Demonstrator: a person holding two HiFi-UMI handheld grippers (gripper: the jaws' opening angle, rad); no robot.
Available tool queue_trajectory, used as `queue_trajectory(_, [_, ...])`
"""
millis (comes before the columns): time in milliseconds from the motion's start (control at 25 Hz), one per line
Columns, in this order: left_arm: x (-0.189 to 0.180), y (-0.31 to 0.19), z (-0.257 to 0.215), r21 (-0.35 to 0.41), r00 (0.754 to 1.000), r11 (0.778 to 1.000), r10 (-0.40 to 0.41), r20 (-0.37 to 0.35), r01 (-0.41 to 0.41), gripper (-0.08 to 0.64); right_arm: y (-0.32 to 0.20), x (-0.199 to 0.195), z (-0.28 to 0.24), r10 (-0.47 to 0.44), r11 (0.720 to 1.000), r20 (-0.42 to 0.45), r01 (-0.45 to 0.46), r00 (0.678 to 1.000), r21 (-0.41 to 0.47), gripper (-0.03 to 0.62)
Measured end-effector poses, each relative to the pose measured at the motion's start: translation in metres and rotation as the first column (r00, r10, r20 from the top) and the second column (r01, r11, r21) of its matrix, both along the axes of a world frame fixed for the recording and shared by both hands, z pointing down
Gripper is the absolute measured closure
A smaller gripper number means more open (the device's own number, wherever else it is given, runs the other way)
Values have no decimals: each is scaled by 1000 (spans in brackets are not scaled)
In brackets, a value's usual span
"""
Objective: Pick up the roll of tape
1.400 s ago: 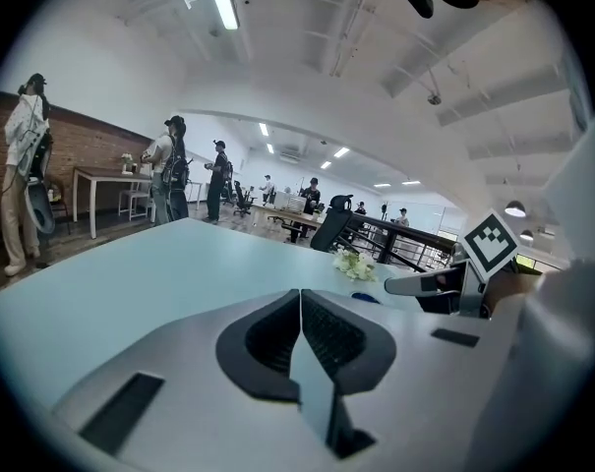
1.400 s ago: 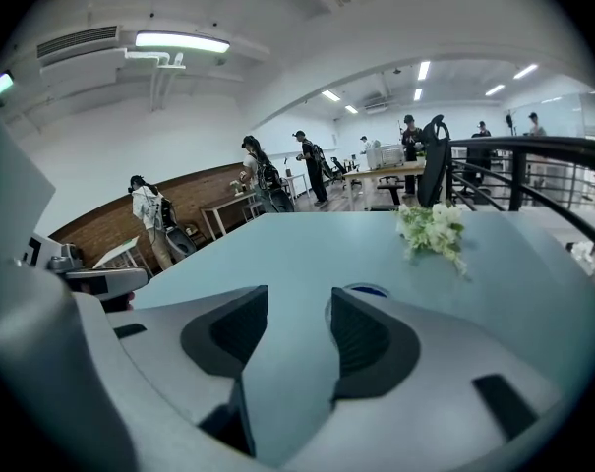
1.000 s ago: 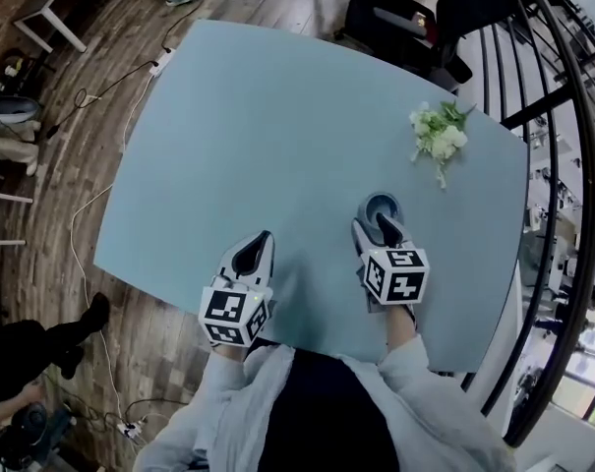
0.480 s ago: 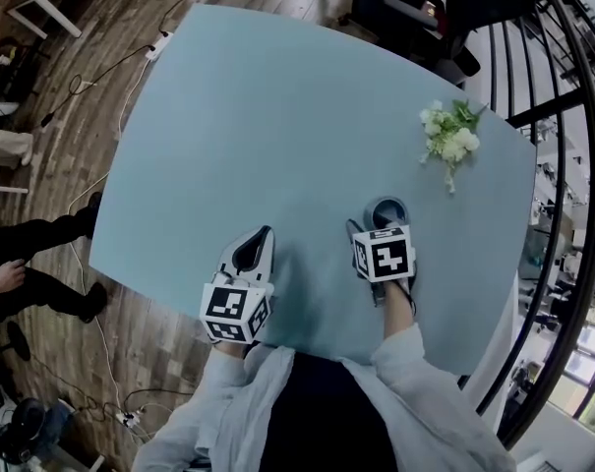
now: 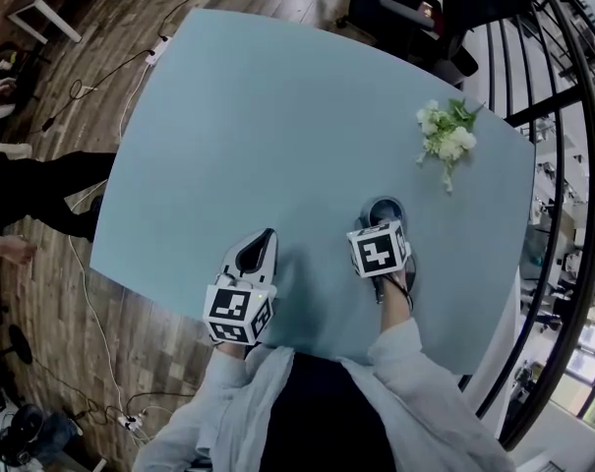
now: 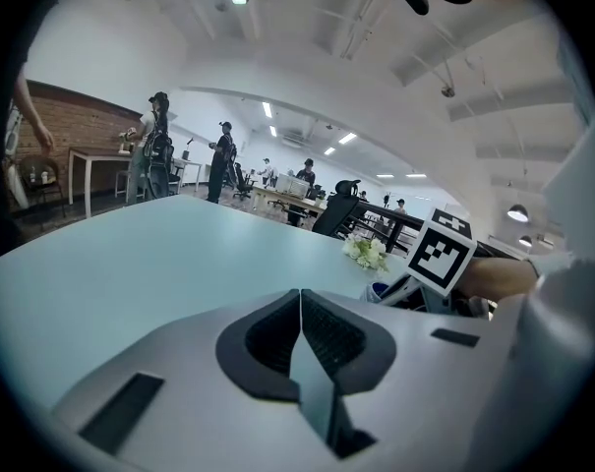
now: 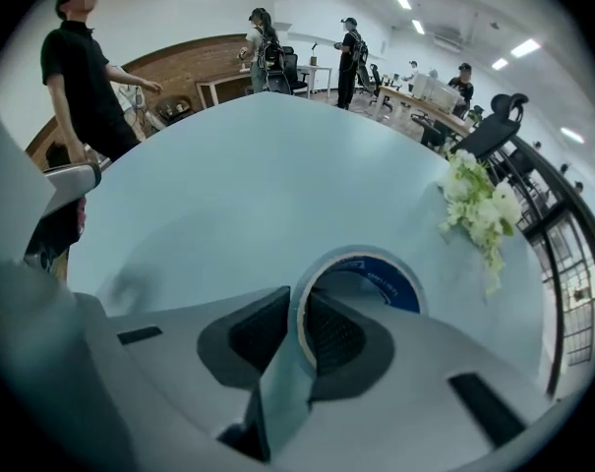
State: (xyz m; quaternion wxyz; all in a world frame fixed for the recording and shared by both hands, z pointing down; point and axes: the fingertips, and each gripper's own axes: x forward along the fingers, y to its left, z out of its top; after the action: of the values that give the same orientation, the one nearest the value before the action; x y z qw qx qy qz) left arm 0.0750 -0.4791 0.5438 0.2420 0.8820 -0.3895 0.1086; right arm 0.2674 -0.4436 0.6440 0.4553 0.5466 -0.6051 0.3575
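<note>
Your right gripper (image 5: 381,228) has pushed forward over the roll of tape (image 5: 385,207). Its marker cube (image 5: 378,249) now hides the roll's near edge, where a second ago it sat closer to you. At the far left a bystander (image 5: 29,187) in dark clothes has stepped up beside the table (image 5: 277,116).

Your left gripper (image 5: 266,236) hasn't shifted. It rests low near the table's near edge, pale grey shell, black ribbed pads, and in the left gripper view the jaws are pressed together on nothing. Its checkered cube (image 5: 236,311) sits just ahead of your sleeve.

Now the middle: a smooth, matte, pale blue top with rounded corners.

Over to the right, the roll lies on its flat face near the near edge. Its hole points up, so its axis stands upright off the table. It is a pale ring with a blue inner wall (image 7: 400,285) that carries some print I can't read. In the right gripper view your right gripper (image 7: 299,327) is pinched on the near wall of that ring, one ribbed pad inside the hole and the other outside.

Beyond it lies a loose sprig of white flowers (image 5: 443,138) with green leaves, well apart from the roll, and a dark curved railing (image 5: 563,165) runs down the right edge.
</note>
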Motion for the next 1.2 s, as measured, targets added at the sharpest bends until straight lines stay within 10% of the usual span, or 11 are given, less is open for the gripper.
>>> queue_trajectory(1200, [-32, 61, -56, 141, 997, 987, -75, 3, 74, 540, 42, -9, -64, 112, 940, 335, -209, 936, 269, 534])
